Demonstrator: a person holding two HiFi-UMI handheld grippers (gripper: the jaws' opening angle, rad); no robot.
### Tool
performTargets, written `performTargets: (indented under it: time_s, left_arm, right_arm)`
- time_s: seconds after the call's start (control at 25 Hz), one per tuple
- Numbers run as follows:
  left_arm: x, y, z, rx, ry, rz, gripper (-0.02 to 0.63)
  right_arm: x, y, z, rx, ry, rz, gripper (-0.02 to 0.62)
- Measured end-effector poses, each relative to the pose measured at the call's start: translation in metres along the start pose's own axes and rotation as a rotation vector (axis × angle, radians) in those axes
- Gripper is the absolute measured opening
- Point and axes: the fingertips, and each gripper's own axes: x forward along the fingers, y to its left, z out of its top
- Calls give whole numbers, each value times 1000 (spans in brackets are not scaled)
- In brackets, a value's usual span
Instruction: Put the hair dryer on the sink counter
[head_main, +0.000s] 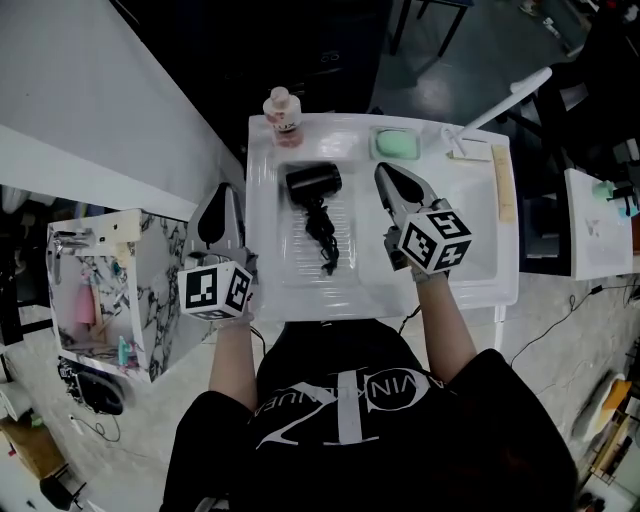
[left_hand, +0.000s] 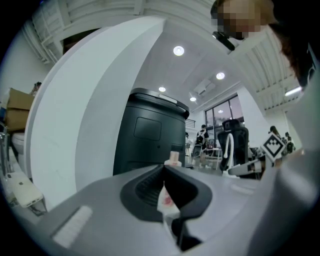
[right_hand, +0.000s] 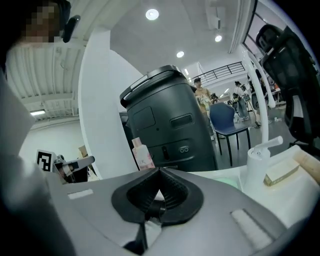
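Note:
A black hair dryer (head_main: 313, 180) lies on the white sink unit (head_main: 500, 290), toward the back. Its coiled cord (head_main: 326, 245) trails toward me over the ribbed middle. My right gripper (head_main: 385, 172) hovers just right of the dryer, jaws shut and empty, not touching it. In the right gripper view its jaws (right_hand: 159, 171) meet with nothing between them. My left gripper (head_main: 222, 190) is off the sink's left edge, beside the white wall. It also looks shut and empty in the left gripper view (left_hand: 164, 167). Neither gripper view shows the dryer.
A pink bottle (head_main: 283, 115) stands at the sink's back left and a green soap bar (head_main: 397, 144) at the back. A white tap (head_main: 505, 95) rises at the back right. A marble-patterned box (head_main: 110, 290) sits to my left. A dark bin (right_hand: 170, 125) stands behind.

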Motion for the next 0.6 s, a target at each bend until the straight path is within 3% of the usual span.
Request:
performTargets:
  time_s: [0.6]
  left_arm:
    - [12, 11, 41, 26, -74, 1, 0]
  right_arm:
    - [-14, -3, 62, -106, -168, -8, 3]
